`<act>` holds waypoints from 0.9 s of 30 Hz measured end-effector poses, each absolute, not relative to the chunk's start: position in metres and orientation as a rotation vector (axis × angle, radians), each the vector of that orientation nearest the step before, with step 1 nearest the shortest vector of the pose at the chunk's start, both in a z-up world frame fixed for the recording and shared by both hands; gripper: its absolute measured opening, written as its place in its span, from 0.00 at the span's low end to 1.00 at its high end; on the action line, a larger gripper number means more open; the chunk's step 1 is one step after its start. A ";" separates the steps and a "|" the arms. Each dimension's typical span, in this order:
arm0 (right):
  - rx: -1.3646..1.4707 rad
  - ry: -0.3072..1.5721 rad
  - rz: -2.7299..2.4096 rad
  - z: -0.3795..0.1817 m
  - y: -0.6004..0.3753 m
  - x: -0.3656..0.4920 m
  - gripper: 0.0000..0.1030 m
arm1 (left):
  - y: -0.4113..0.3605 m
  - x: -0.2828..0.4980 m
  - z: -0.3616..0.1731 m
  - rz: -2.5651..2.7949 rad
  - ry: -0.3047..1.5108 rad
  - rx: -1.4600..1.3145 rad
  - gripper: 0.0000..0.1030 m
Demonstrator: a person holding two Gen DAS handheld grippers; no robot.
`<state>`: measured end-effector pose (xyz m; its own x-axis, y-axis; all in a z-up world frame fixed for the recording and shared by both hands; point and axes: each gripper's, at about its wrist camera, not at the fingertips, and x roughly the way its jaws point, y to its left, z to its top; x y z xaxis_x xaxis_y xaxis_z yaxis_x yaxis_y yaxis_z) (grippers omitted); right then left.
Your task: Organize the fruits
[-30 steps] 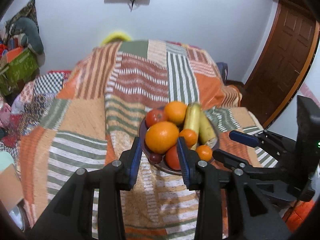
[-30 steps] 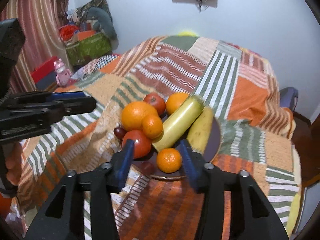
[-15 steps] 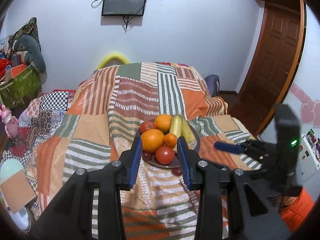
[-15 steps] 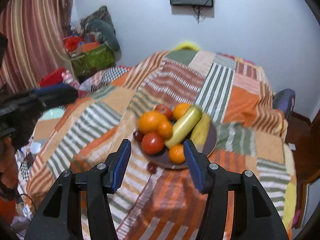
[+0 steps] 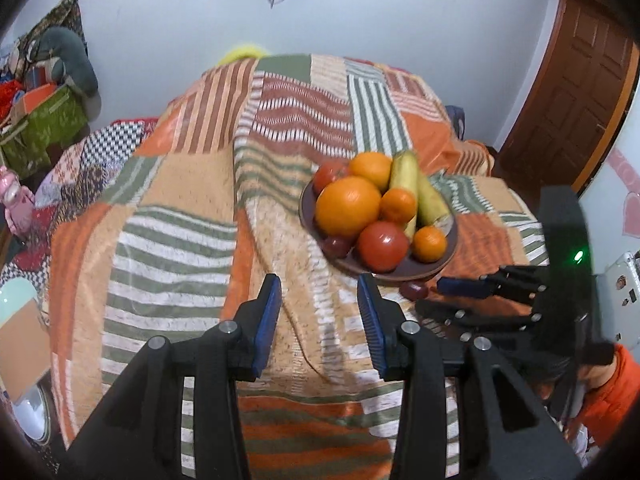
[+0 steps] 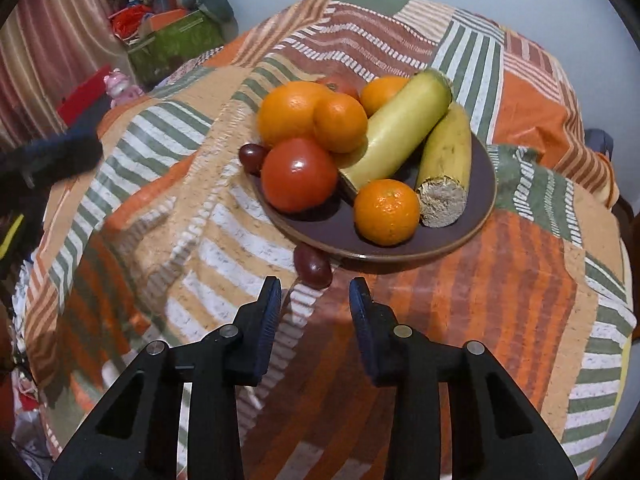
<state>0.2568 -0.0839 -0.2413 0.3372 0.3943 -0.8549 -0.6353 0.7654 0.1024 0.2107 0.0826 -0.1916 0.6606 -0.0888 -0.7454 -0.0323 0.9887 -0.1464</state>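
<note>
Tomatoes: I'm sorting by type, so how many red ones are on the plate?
2: one tomato at the plate's near-left, another tomato behind the oranges, mostly hidden. More could be hidden.

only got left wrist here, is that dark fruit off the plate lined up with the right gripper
Observer: Yes. In the right wrist view the dark red fruit lies on the blanket at the plate rim, just ahead of the right gripper and centred on it.
Operator: jaws open?
Observer: Open, with nothing between them.
Operator: anything i can't see on the plate
Observer: The shorter yellow fruit has a cut, fibrous end facing the right gripper, beside the small mandarin.
</note>
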 end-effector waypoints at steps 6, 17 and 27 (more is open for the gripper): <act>-0.280 1.032 0.703 -0.247 -0.074 0.263 0.17 | 0.087 0.220 -0.209 -0.035 0.877 -0.174 0.38; -0.235 0.946 0.744 -0.220 -0.088 0.250 0.17 | 0.091 0.221 -0.212 -0.027 0.877 -0.190 0.38; -0.272 0.959 0.671 -0.232 -0.076 0.264 0.20 | 0.086 0.221 -0.209 -0.040 0.870 -0.188 0.38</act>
<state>0.2641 -0.0764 -0.2320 0.3942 0.4050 -0.8250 -0.6362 0.7681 0.0731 0.2208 0.0861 -0.2094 0.6453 -0.1112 -0.7558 -0.0419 0.9827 -0.1804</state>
